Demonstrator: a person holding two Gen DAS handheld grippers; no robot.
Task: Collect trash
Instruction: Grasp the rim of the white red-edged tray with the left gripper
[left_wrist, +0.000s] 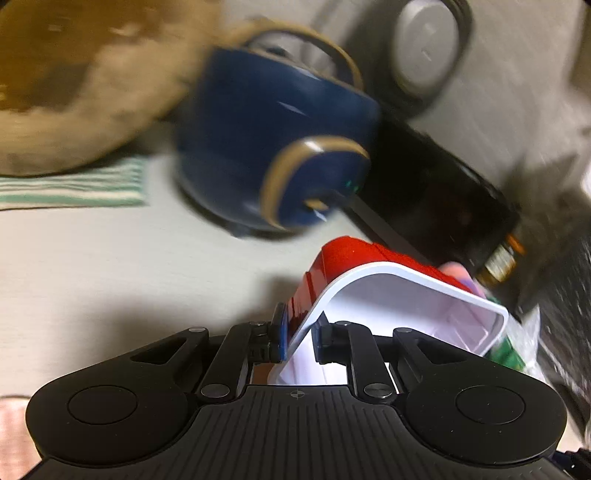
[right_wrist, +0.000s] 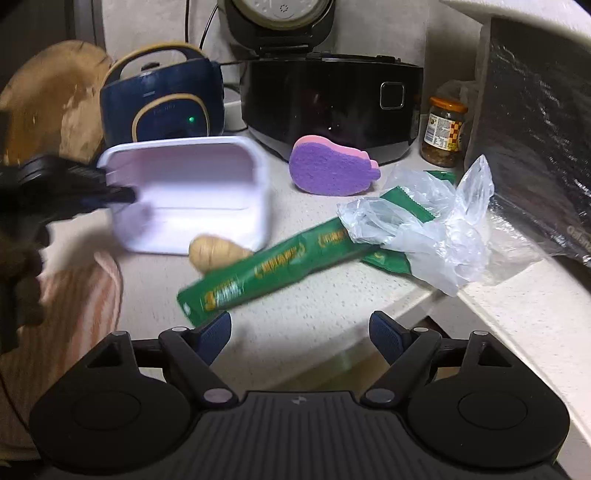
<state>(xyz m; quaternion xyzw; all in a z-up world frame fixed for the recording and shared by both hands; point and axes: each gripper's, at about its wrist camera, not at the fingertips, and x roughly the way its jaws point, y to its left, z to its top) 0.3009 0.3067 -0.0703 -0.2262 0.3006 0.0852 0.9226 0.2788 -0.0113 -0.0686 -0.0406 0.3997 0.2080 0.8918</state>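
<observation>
Left tongs (left_wrist: 300, 334): clamped on the rim of the white plastic tray (left_wrist: 406, 314); one blue pad sits outside the wall, the other inside. I see no gap between pads and rim.
Same tongs from the right wrist view (right_wrist: 122, 194): they come in from the left edge and bite the tray's left wall.
White plastic tray (right_wrist: 192, 192): tipped up on its side, open face toward the right camera; red on its outer side in the left view. Whether its lower edge touches the table I cannot tell.
Right tongs (right_wrist: 300, 330): my jaws stand wide apart, nothing between the pads. They hang over the front edge of the table (right_wrist: 314, 314).
Green wrapper (right_wrist: 280, 262): long sachet with yellow print, lying flat on the table, running diagonally. Its near end is just beside my left pad; contact not clear.
Second green wrapper (right_wrist: 391, 260): partly under the first and under the bag.
Clear plastic bag (right_wrist: 436, 229): crumpled, lying over the far end of the long wrapper, near the table's right corner.
Pale rounded lump (right_wrist: 218, 251): between the tray and the long wrapper; blurred, identity unclear.
Purple-and-pink sponge (right_wrist: 332, 170): standing behind the trash, in front of the black cooker (right_wrist: 332, 107).
Blue appliance (right_wrist: 166, 103): behind the tray, green light on.
Jar (right_wrist: 445, 131): right of the cooker.
Striped cloth (right_wrist: 81, 295): at the left near edge.
</observation>
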